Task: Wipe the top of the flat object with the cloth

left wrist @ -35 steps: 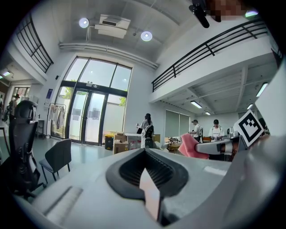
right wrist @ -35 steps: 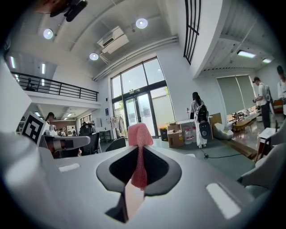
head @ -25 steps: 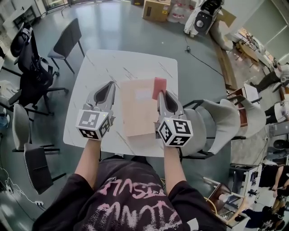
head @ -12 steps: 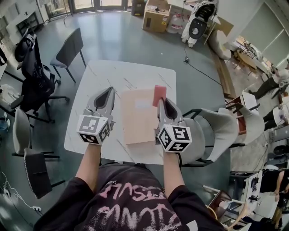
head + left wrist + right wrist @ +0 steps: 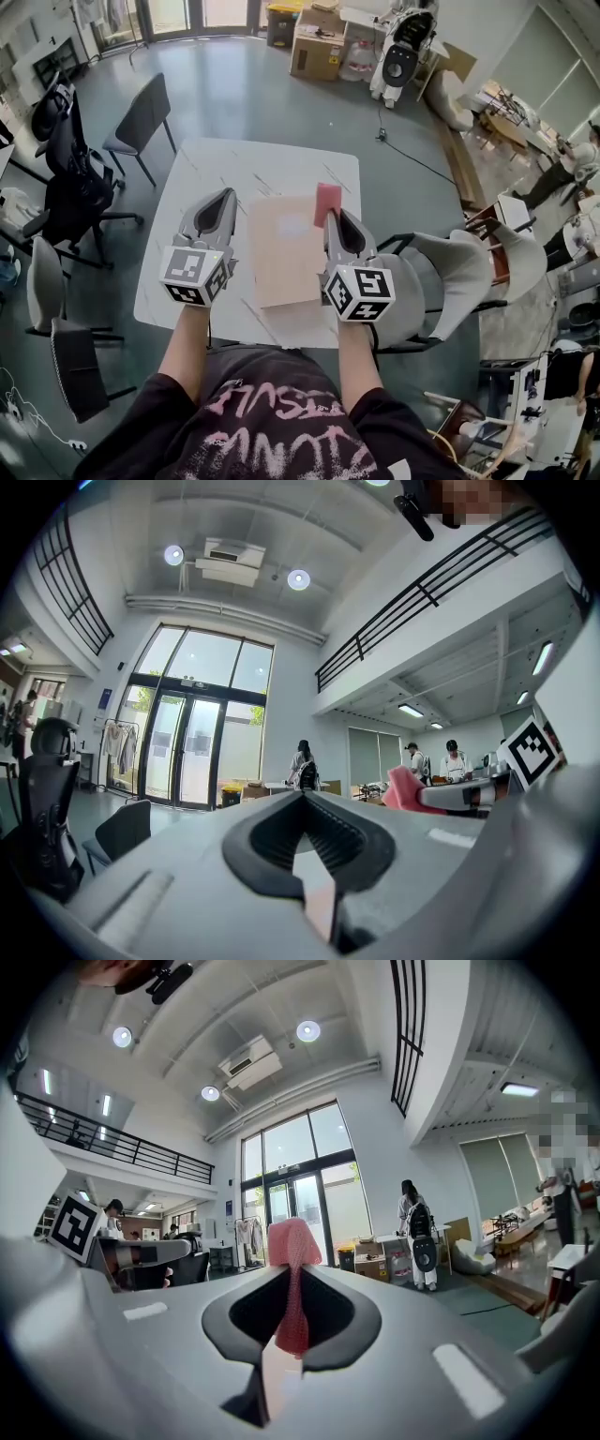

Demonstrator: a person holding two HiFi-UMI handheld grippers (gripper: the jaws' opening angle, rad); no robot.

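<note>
A tan flat object (image 5: 284,251) lies on the white table (image 5: 234,159). Its far right corner is overlapped by a pink cloth (image 5: 327,202), which my right gripper (image 5: 334,215) is shut on. In the right gripper view the cloth (image 5: 292,1258) stands up from between the shut jaws (image 5: 291,1275). My left gripper (image 5: 225,194) hovers just left of the flat object, shut with nothing in it. The left gripper view shows its own jaws (image 5: 302,797) shut and empty, with the cloth (image 5: 407,789) off to the right.
Grey chairs (image 5: 457,261) crowd the table's right side. A dark chair (image 5: 141,111) stands at the far left, and office chairs (image 5: 64,169) lie further left. Cardboard boxes (image 5: 315,52) and a white machine (image 5: 403,47) sit on the floor beyond.
The head view has tipped up a little, so the table sits lower in the picture. Both grippers keep about the same places beside the flat object, cloth still held.
</note>
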